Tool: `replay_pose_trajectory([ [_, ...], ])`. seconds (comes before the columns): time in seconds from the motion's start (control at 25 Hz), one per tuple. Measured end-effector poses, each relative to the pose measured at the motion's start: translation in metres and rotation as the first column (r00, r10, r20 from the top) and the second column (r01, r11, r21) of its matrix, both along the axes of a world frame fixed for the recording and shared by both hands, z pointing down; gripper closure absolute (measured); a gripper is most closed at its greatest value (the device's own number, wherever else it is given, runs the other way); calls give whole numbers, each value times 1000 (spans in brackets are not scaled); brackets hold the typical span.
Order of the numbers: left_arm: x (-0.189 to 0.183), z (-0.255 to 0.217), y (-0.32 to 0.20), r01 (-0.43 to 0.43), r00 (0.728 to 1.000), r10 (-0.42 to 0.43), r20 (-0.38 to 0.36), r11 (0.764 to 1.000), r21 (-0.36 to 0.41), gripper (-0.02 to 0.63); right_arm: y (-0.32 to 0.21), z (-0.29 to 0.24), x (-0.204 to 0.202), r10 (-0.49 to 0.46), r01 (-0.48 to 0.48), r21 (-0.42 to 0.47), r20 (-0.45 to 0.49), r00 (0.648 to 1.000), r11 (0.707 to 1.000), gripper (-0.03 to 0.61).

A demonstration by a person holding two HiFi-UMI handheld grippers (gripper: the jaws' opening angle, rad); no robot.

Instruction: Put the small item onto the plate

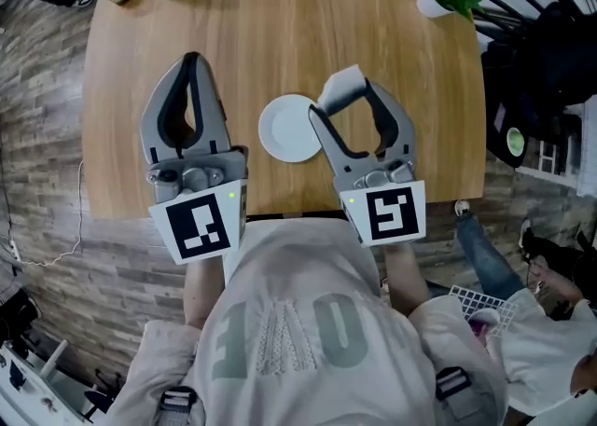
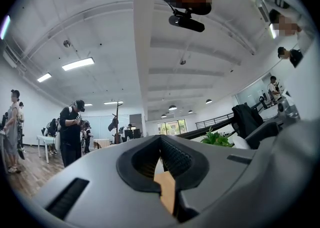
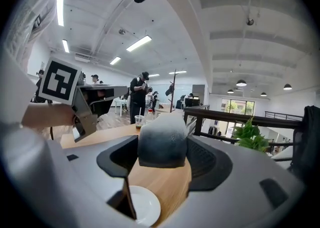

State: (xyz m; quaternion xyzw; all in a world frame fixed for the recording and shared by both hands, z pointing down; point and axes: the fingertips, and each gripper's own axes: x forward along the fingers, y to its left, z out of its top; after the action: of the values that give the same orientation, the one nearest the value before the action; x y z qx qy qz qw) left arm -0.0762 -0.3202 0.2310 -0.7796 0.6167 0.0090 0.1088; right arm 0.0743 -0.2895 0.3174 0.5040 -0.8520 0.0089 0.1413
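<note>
Right hand-held gripper (image 1: 347, 98) clamped on small item (image 1: 338, 81), which I see just beside plate (image 1: 287, 130); left hand-held gripper (image 1: 191, 65) jaws together, empty.

The left tongs (image 1: 192, 62) are pointing forward with jaws closed together, while the right tongs (image 1: 343, 98) are clamping a small item (image 1: 338, 84).

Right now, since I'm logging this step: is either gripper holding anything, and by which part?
The right gripper holds the small grey-and-white item by its two opposite sides, clamped between the jaws. The left gripper is shut with nothing in it.
</note>
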Motion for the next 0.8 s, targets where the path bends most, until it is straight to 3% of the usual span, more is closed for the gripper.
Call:
replay_pose_trajectory([
  [0.2,-10,13,1,32,999,-32,2,999,-26,604,-3,40,-15,-61,55,-89,-59,996,994,268],
  [0.36,-14,16,0,53,999,-53,-6,998,-32,604,0,89,-27,-149,121,-198,-132,980,973,268],
  [0.56,-22,18,-1,72,997,-72,-5,997,-36,604,13,157,-40,-277,182,-352,-242,930,918,268],
  [0.8,-31,24,-2,95,995,-95,-1,994,-51,604,28,216,-45,-377,192,-490,-312,872,850,268],
])
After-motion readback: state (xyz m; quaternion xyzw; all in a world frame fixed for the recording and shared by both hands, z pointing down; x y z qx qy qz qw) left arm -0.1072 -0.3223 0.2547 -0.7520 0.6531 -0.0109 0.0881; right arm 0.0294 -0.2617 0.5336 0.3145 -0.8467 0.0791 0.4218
